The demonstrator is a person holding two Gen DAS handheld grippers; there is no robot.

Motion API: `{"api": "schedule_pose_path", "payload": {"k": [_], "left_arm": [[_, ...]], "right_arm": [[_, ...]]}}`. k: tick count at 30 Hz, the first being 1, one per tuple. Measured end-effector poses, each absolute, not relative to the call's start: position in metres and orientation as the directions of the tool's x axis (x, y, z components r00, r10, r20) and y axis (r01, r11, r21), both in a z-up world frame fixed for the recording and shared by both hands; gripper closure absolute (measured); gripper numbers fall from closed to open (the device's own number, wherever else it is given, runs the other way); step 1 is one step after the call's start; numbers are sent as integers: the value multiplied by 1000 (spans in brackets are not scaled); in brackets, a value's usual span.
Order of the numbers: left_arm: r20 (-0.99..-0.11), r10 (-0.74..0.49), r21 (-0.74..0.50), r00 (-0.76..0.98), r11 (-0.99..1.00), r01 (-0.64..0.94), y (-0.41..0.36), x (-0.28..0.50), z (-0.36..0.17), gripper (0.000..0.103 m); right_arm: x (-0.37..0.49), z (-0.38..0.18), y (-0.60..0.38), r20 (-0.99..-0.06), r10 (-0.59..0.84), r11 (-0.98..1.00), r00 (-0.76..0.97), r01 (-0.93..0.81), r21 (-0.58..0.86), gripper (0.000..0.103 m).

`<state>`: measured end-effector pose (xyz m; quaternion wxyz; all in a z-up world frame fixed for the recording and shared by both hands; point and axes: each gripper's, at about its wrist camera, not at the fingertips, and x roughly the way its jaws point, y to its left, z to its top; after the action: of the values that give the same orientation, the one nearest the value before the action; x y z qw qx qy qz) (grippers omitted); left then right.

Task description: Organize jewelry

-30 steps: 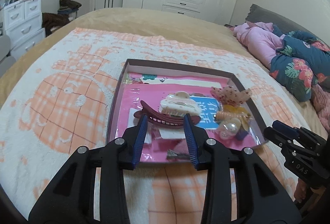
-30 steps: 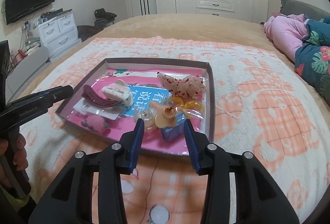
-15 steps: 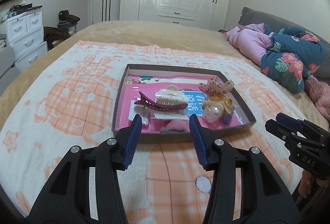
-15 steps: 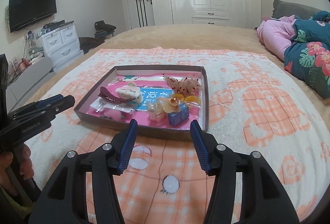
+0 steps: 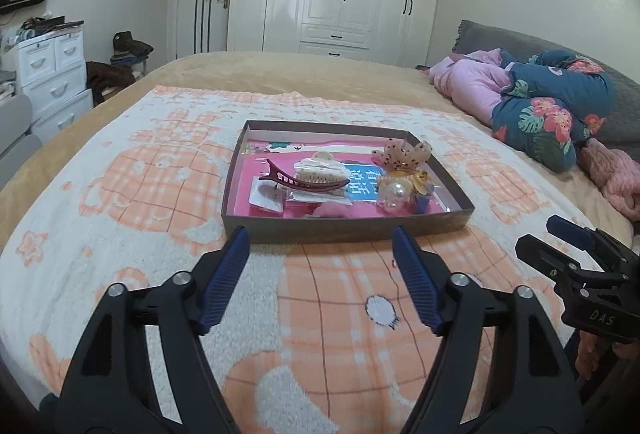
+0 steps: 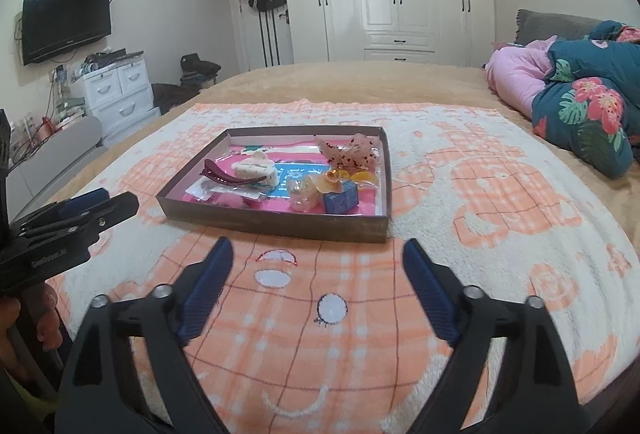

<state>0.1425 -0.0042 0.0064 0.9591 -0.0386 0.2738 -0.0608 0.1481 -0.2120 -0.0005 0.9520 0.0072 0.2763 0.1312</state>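
- Your left gripper (image 5: 320,246) hangs over the blanket (image 5: 120,194), short of the tray (image 5: 344,230); its jaws are opening, already wide, with nothing between them.
- Your right gripper (image 6: 316,258) does the same on its own side: jaws opening, wide, empty, tips short of the tray's near wall.
- The jewelry sits inside the tray, at 12 o'clock from both grippers: a maroon clip (image 5: 304,182) under a white claw clip (image 5: 320,168), a speckled claw clip (image 5: 402,154) at 1 o'clock, a pearl piece (image 5: 394,196) and a blue cube (image 6: 340,200) beside it.
- Risk: the pieces overlap. Closing on the white claw clip could drag the maroon clip along, because the two touch.
- Risk: the tray looks light and rests on soft pile. A fingertip catching its near wall could tip or slide it.
- Risk: the pearl piece looks smooth and rounded; an off-centre pinch may squirt it out.
- Risk: both grippers aim at one small tray; reaching in together invites a collision.
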Motion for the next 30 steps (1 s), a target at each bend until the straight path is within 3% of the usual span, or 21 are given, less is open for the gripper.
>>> {"api": "schedule_pose_path", "payload": {"k": [6, 30], "left_arm": [[-498, -117, -99, 859, 992, 77, -1, 128, 7, 12], [-395, -50, -98, 917, 995, 13, 11, 78, -4, 11]], "right_arm": [[133, -2, -215, -505, 240, 970, 829, -230, 84, 7], [74, -14, -222, -344, 199, 979, 918, -198, 40, 6]]}}
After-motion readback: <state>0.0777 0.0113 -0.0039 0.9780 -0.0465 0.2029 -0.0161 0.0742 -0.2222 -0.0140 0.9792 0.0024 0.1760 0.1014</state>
